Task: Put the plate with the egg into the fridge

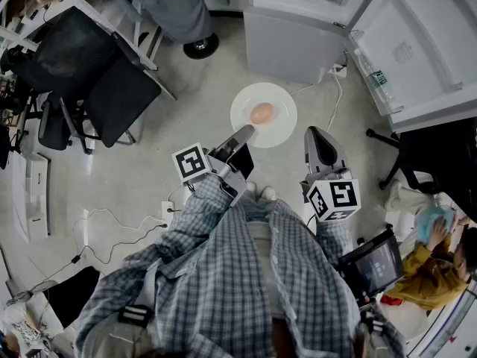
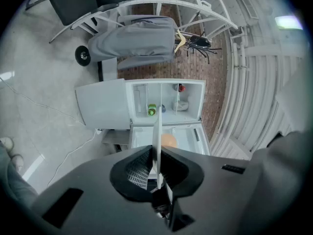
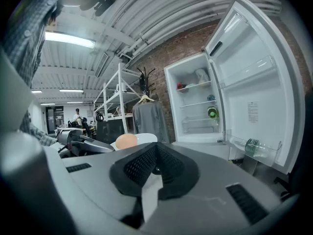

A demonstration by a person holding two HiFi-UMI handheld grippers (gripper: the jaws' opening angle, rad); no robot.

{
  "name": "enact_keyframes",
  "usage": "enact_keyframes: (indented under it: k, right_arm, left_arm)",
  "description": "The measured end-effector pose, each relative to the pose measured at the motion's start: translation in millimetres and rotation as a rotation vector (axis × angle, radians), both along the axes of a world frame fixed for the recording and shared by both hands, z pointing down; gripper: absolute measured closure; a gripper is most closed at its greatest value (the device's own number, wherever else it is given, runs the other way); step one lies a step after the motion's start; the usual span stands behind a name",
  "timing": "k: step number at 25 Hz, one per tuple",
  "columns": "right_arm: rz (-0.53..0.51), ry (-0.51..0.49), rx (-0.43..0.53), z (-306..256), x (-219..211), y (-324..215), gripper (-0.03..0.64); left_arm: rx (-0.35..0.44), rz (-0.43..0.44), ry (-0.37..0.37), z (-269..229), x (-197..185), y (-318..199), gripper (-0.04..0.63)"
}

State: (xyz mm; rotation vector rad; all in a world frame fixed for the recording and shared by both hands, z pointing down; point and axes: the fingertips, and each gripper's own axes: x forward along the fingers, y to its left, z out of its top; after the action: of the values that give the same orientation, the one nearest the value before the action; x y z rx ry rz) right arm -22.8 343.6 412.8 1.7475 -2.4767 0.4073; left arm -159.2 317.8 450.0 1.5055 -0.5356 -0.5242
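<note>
Between the jaws of the left gripper (image 1: pixel 244 133) I see the near rim of the plate (image 1: pixel 282 125). The pads are clamped on it, and in the left gripper view the rim runs edge-on through the gap. The right gripper (image 1: pixel 316 134) has its jaws together with nothing between them. It stands just beside the plate's right edge, apart from it.

Plate: white, round, shallow, without pattern. I see one egg (image 1: pixel 261 113) on it, pale brown and whole, lying near the centre. The plate is held in the air over the grey floor (image 1: pixel 186 103), in front of the fridge (image 1: pixel 291 39) and outside it.

Fridge: white, with its door (image 1: pixel 417 47) swung wide open. On the top shelf I see a small red item (image 2: pixel 181 87) and a white item (image 3: pixel 201 75). A green item (image 3: pixel 212 112) sits on a lower shelf. The low door shelf holds a clear bottle (image 3: pixel 254 146). I cannot tell what the shelf items are.
</note>
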Motion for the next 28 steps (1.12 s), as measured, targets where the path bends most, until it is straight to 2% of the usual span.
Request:
enact_keyframes:
  k: [9, 14, 21, 28]
  right_arm:
    - [-0.001, -0.003, -0.001, 1.2, -2.6, -1.4, 0.611]
    - [-0.019, 0.052, 0.009, -1.7, -8.3, -0.9, 0.611]
    - [0.016, 0.033, -0.001, -1.1, -8.9, -0.2, 0.611]
    - [0.027, 0.055, -0.002, -1.3, -23.6, 3.4, 0.611]
  left_arm:
    - [-0.002, -0.003, 0.009, 0.5, -2.9, -2.8, 0.566]
    - [-0.006, 0.003, 0.012, 0.8, -3.3, -3.8, 0.566]
    - [-0.006, 0.016, 0.019, 0.2, -7.3, -4.1, 0.567]
    - [-0.009, 0.026, 0.019, 2.4, -22.4, -4.7, 0.566]
